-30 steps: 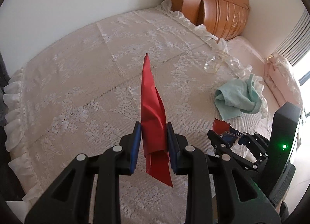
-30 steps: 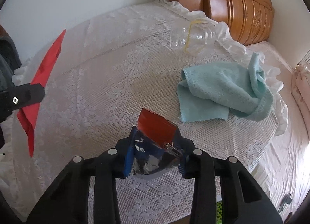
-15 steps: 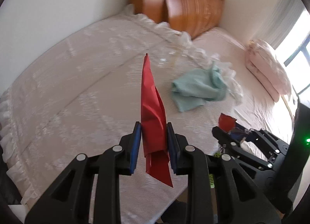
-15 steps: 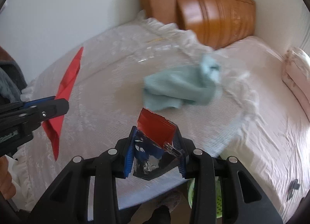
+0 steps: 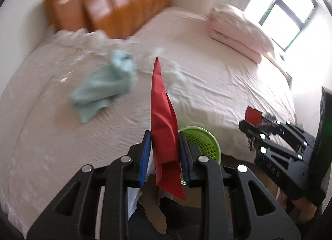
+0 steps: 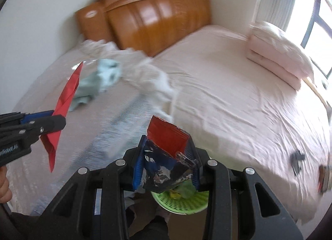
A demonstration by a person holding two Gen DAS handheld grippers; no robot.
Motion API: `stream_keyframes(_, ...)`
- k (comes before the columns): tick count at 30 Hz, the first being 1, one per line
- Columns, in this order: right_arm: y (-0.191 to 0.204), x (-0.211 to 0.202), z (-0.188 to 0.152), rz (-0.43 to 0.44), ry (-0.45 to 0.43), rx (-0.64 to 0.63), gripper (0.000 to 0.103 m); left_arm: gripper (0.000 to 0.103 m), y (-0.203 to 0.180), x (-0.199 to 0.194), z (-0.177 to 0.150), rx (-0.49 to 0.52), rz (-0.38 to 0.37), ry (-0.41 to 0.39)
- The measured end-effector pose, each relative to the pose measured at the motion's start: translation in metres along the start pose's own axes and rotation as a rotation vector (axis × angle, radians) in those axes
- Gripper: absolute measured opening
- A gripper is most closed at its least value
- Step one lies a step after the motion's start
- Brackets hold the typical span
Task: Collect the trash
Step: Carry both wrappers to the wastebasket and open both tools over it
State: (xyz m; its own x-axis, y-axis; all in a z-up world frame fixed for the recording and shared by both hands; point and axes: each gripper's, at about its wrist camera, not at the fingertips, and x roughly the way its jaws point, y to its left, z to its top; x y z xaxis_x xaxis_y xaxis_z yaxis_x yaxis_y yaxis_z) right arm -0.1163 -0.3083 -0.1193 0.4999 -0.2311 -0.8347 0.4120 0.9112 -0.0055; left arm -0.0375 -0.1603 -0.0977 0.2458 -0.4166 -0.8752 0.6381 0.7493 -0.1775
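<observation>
My left gripper (image 5: pixel 165 152) is shut on a long folded red wrapper (image 5: pixel 161 115) that sticks up between its blue pads. My right gripper (image 6: pixel 167 162) is shut on a crumpled snack bag (image 6: pixel 166 157), red inside and dark blue outside. A green mesh waste basket (image 5: pixel 204 142) stands on the floor below the bed's edge, just behind the left fingers; in the right wrist view the basket (image 6: pixel 180 201) lies directly under the held bag. The right gripper (image 5: pixel 252 124) shows at the right of the left wrist view; the left gripper (image 6: pixel 53 119) shows at the left of the right wrist view.
A teal cloth (image 5: pixel 103 86) lies on the lace bedspread (image 5: pixel 41 115), blurred. Behind it stands a wooden headboard (image 5: pixel 116 5). Folded pink bedding (image 5: pixel 240 32) sits near the window. Small dark objects (image 6: pixel 297 159) lie at the bed's right edge. A hand (image 6: pixel 4 188) shows at lower left.
Both grippers have swung right, away from the lace-covered part of the bed, each keeping its trash. The green basket has come into view below them; the cloth has slid to the left.
</observation>
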Motion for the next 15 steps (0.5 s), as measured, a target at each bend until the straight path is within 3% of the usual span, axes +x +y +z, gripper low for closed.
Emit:
stream_keyframes(10,-0.066,0.006,-0.015,-0.046,0.016,0.095,0.038,0.027,-0.078,0.057,0.001,0.14,-0.073,0.142)
stream_keyframes(11,-0.071,0.006,-0.018,-0.048,0.016,0.101,0.038,0.035,-0.085,0.062,0.0,0.153,-0.072,0.151)
stream_keyframes(14,-0.085,0.007,-0.022,-0.05,0.019,0.111,0.038,0.075,-0.102,0.065,-0.003,0.179,-0.08,0.155)
stream_keyframes(15,-0.09,0.008,-0.024,-0.051,0.021,0.117,0.038,0.079,-0.106,0.064,-0.004,0.19,-0.084,0.149)
